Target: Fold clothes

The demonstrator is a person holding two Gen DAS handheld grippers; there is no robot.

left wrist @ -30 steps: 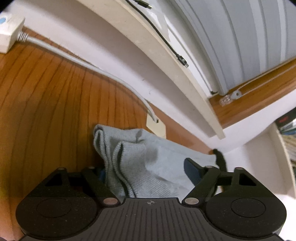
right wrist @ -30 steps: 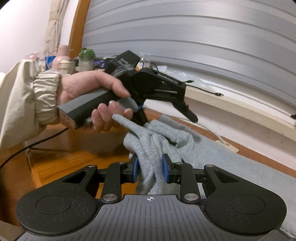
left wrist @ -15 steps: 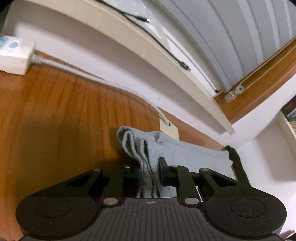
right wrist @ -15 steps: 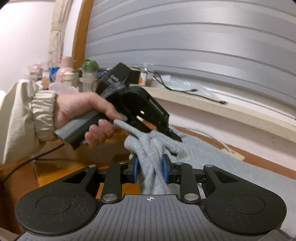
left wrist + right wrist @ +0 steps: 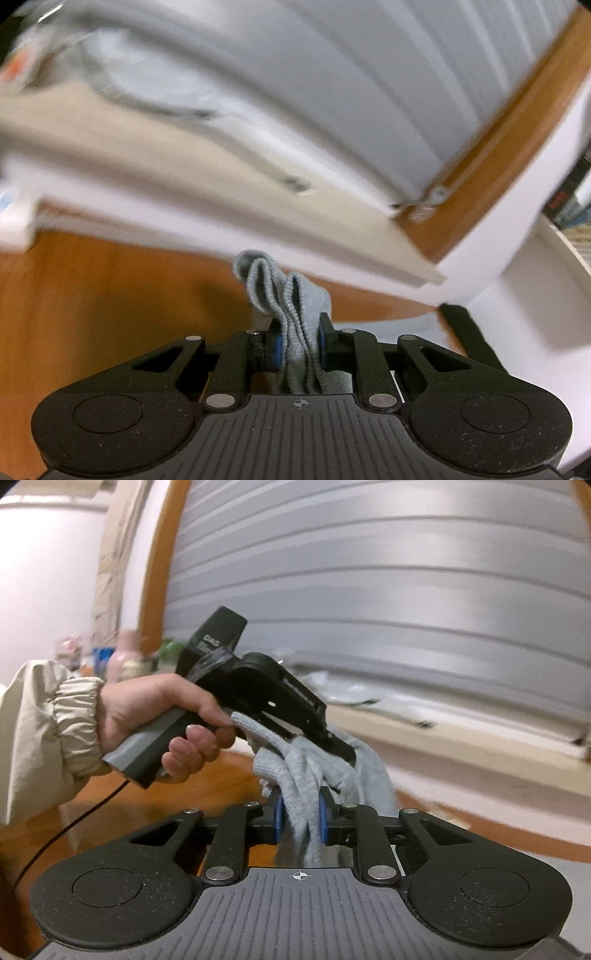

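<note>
Step in hand, by my reading: the lift that opens a fold, both grippers pinching bunched edges of the grey ribbed-knit garment and raising it off the orange-brown wooden table. Left gripper: fingers closed on a gathered wad of the knit, its rolled hems standing up just above the pads and the rest trailing down behind toward the table. Right gripper: jaws have just been closing a little further, knit between them, blue-padded fingers now clamped on several folded ridges of the same cloth. In the right wrist view the left gripper, held by a hand in a cream elastic-cuffed sleeve, bites the garment just above and beyond the right fingers, so the two grips sit close together. Next move likely calls for drawing the grips apart to spread the edge taut before laying it over; a bunched hold risks folding in creases.
</note>
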